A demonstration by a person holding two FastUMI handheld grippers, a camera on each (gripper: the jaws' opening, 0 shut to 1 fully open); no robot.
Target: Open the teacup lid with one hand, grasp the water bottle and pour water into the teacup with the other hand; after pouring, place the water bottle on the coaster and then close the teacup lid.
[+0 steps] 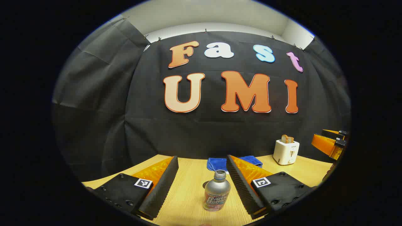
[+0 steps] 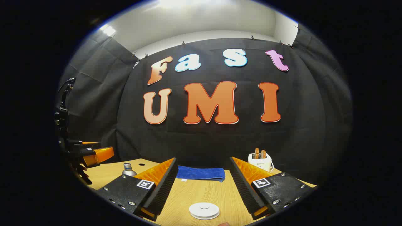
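A silver metal water bottle [image 1: 216, 192] with an open mouth and a pink label stands upright on the wooden table [image 1: 188, 201]. It sits between the wide-apart fingers of my left gripper [image 1: 201, 159], closer to the right-hand finger and touching neither. My right gripper [image 2: 202, 160] is open too. A white round teacup lid [image 2: 204, 210] with a small knob lies low between its fingers, and whatever is under it is hidden. In the right gripper view the bottle's neck [image 2: 128, 169] shows at the left, with the left gripper [image 2: 105, 148] above it.
A folded blue cloth [image 1: 220, 163] [image 2: 201, 173] lies at the back of the table by the black wall. A white toaster [image 1: 285, 152] [image 2: 260, 160] with bread in its slots stands at the back right. The right gripper [image 1: 317, 137] shows at the right edge.
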